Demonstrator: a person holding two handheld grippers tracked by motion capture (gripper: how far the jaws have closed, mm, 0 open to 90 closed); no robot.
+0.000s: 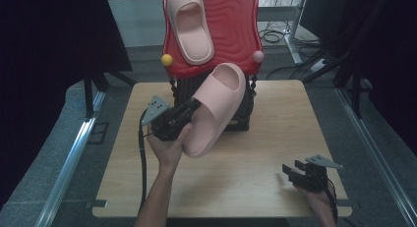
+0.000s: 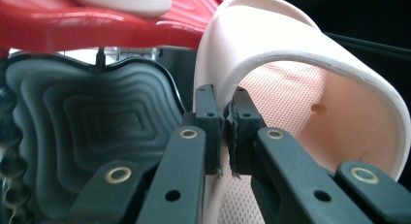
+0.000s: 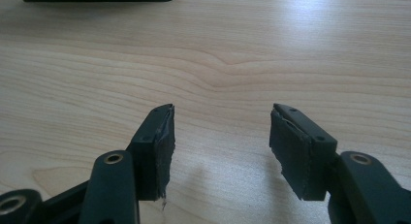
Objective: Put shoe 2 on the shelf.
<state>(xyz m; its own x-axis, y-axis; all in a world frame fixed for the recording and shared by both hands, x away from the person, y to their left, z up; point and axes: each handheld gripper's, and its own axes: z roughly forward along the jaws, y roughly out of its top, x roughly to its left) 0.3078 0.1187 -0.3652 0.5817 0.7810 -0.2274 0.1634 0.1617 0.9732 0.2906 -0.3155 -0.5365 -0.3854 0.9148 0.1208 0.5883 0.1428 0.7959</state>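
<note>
Two jaws, left gripper (image 2: 223, 136): closed hard on the thin side wall of the pink slipper (image 1: 216, 109); in the left gripper view one pad is pressed on the outside of the wall and one on the inside.
Held thing: the slipper is carried clear of the table (image 1: 275, 138), toe end up and away from the gripper, heel end low beside the person's left hand (image 1: 169, 146).
Material in the grip: soft moulded foam is suggested, matte and smooth outside, finely dimpled on the footbed, with a thick rounded strap.
Just beyond the jaws: a black rack tier (image 2: 92, 136) with stepped, wavy ridges is seen to one side, and a red tier (image 1: 236, 25) of the same ridged shape above it.
Farther out: a second pink slipper (image 1: 189, 25) is laid sole down on the red tier.
Step in hand: judged to be racking of the held slipper, probably beside its pair.
Next move: a lift and a turn to level the sole would be called for before release.
Right gripper (image 3: 220, 151): jaws spread wide with nothing between them, held low over pale wood-grain board, well apart from the rack.
</note>
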